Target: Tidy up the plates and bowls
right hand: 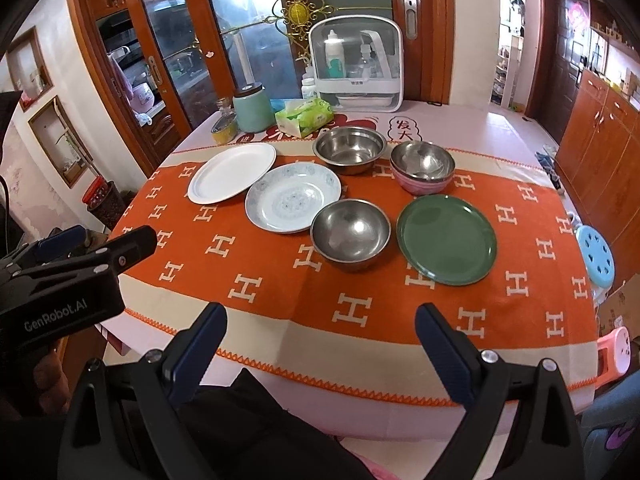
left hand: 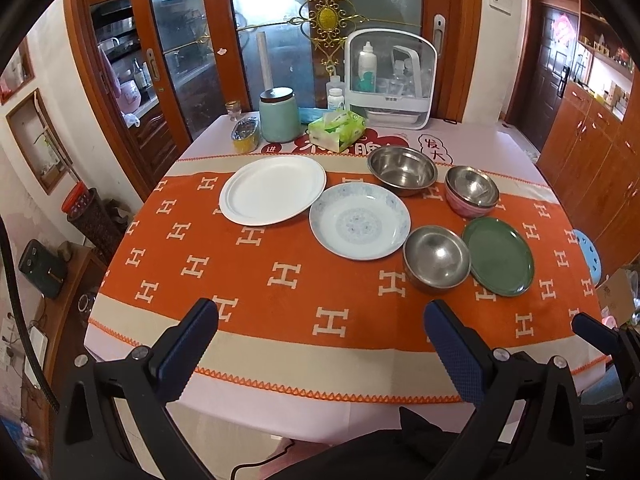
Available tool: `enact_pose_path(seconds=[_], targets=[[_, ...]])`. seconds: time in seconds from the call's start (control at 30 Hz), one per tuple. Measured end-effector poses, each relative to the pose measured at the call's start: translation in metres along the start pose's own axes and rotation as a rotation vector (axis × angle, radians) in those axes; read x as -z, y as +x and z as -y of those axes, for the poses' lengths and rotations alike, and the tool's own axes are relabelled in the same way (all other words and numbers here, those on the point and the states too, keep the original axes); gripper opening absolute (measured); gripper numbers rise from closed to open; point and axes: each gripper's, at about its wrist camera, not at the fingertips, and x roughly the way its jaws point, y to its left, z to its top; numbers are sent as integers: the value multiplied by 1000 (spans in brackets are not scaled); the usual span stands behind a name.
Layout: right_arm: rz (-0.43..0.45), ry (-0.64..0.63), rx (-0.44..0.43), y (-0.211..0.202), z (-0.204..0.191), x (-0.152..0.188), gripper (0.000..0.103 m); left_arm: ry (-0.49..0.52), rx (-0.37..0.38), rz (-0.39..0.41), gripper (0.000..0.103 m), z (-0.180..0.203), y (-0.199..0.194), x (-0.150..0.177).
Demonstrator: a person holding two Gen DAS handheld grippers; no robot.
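Note:
On the orange cloth lie a white plate, a blue-patterned plate and a green plate. A small steel bowl stands beside the green plate. A large steel bowl stands behind. A steel bowl sits nested in a pink bowl. My left gripper is open and empty above the table's near edge. My right gripper is open and empty, near the front edge too.
At the back stand a white storage case, a green jar, a tissue pack and a tin. A blue stool stands right of the table. Wooden cabinets line the right wall.

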Motion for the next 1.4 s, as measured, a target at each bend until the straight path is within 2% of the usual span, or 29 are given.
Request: enact_pose_path(seconds=[0.3, 0.6, 0.93, 1.17, 1.4], targets=[[53, -12, -7, -6, 6, -12, 96, -54, 26, 10, 102, -9, 1, -10], [88, -17, -15, -2, -5, -28, 96, -107, 37, 60, 102, -42, 5, -40], [98, 22, -10, 19, -34, -55, 96, -185, 33, 83, 102, -117, 24, -76], [95, 74, -48, 41, -68, -76, 96, -194, 43, 62, 102, -173, 49, -99], [53, 149, -60, 71, -103, -93, 96, -186, 37, 49, 102, -223, 78, -126]])
